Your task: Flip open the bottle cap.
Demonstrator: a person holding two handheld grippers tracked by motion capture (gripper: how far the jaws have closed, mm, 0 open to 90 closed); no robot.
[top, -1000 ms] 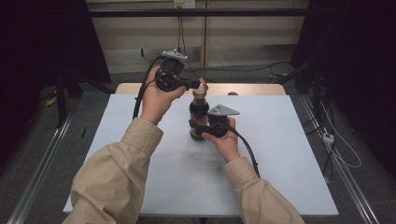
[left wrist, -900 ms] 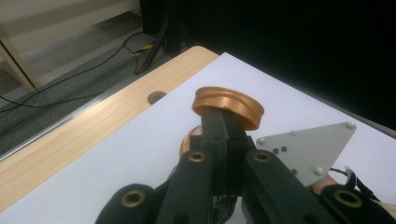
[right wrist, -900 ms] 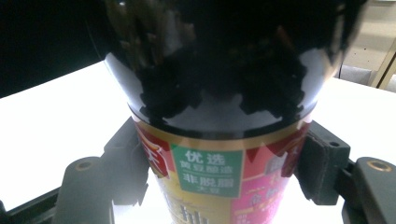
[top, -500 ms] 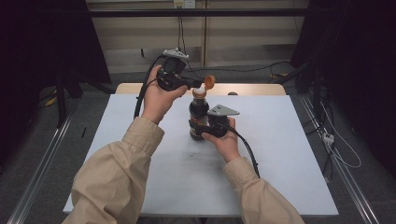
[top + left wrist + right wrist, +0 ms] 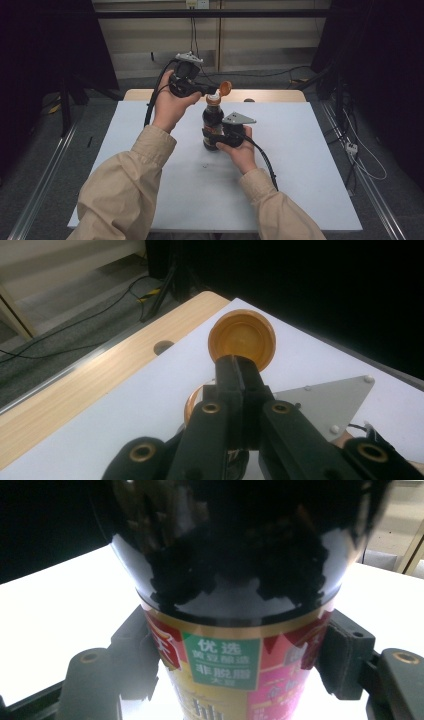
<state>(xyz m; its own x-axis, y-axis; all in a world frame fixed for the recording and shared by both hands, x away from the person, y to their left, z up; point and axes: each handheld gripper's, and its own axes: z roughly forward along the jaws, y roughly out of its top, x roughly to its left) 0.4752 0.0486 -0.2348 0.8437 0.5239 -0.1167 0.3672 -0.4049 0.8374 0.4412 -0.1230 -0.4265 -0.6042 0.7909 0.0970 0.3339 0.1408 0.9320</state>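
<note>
From the high view, a dark brown sauce bottle with a red and gold label [image 5: 212, 127] stands upright near the middle of the pale white table top [image 5: 310, 165]. The right gripper [image 5: 214, 140] squeezes the bottle low down, at its label, with the right hand [image 5: 241, 152] behind it. The left gripper [image 5: 212, 93] comes in from the left, up high, and its jaws are pressed shut on the round orange flip cap [image 5: 225, 89], which is tipped open and up beside the bottle's neck. A strip of light wood [image 5: 270, 95] runs along the far edge of the table, with a small dark hole [image 5: 248, 100] in it. Black cables [image 5: 360, 150] lie on the grey floor to the right. The table has lots of bare room on every side of the bottle.

In the left gripper view, the two black jaws meet tight on the rim of the orange cap [image 5: 242, 340]. The grey three-cornered plate [image 5: 320, 402] sits just below.

In the right gripper view, the bottle [image 5: 225, 605] is very close, and a black jaw pushes on each side of its label.
</note>
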